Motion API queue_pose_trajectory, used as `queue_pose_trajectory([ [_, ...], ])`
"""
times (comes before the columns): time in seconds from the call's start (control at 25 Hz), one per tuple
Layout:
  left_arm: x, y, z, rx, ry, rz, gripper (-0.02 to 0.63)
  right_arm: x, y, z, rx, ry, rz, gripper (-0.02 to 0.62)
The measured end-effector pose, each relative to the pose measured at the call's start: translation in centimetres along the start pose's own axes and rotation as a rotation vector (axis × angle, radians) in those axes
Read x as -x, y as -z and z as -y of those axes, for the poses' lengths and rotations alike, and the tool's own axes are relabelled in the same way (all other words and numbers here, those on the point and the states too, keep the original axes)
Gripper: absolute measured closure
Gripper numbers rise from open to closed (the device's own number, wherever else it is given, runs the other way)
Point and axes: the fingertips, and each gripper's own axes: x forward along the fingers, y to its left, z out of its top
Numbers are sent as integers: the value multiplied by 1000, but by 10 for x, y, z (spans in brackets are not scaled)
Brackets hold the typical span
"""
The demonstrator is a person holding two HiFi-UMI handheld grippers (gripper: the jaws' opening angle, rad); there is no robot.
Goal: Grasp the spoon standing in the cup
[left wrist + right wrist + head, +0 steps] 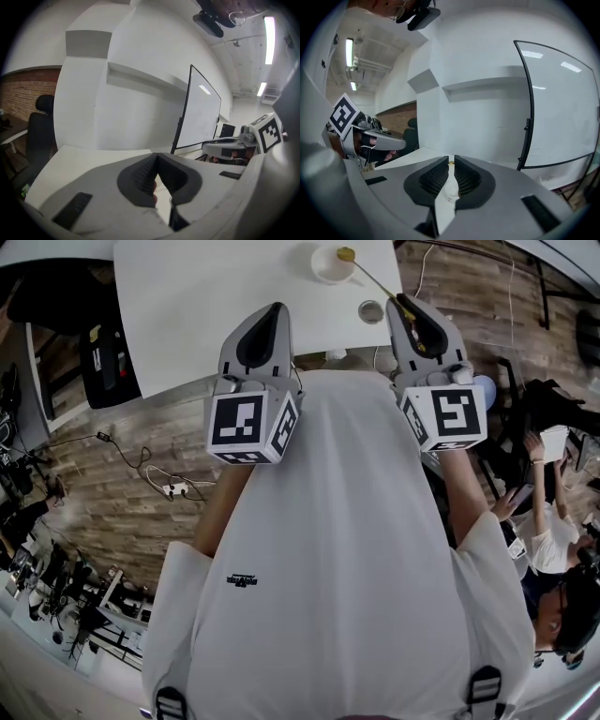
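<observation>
The right gripper [451,163] is pinching the handle end of the gold spoon [373,277], which is leaning out of the white cup [322,273] near the table's [206,306] right edge. The left gripper [156,158], jaws together and empty, is hovering over bare tabletop.

A white cup [322,272] stands on the white surface [202,306] with a gold spoon [371,277] leaning in it, its handle slanting down to the fingers of the right gripper [405,304]. The left gripper [277,308] hangs over the surface's near edge.
</observation>
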Motion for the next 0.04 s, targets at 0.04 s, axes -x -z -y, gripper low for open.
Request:
queue_pose_trajectory([
  [0.04, -1, 0, 2, -2, 4, 0, 597, 1, 1, 1, 0, 2, 0, 555],
])
